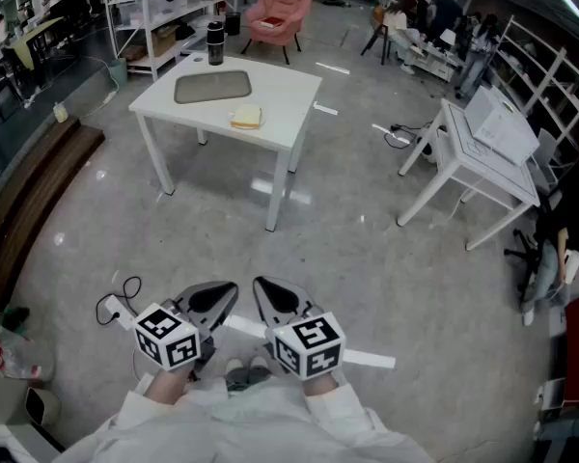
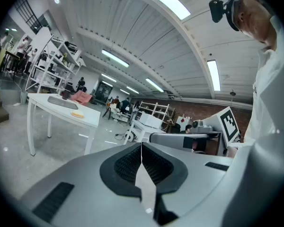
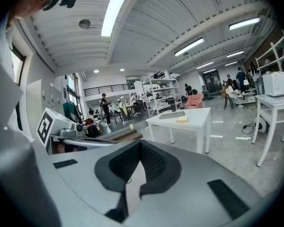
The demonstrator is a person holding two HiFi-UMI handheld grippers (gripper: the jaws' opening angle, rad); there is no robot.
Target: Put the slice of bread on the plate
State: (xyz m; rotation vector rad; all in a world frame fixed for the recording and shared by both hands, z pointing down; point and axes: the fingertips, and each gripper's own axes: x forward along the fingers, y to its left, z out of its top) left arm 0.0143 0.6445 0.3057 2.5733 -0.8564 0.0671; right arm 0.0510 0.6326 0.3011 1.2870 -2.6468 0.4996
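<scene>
Glossy floor (image 1: 367, 258) under a matt white table (image 1: 291, 90).

Empty, closed right gripper (image 3: 140, 148)

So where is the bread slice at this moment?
Head view, upper left: the bread slice lies on the white table, by the grey plate's near right corner.

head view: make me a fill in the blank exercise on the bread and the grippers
1. The slice of bread lies on the white ____, beside the grey plate.
2. The armchair in the background is ____.
3. The left gripper and the right gripper have their jaws ____, holding nothing.
Missing words: table; pink; shut
</scene>
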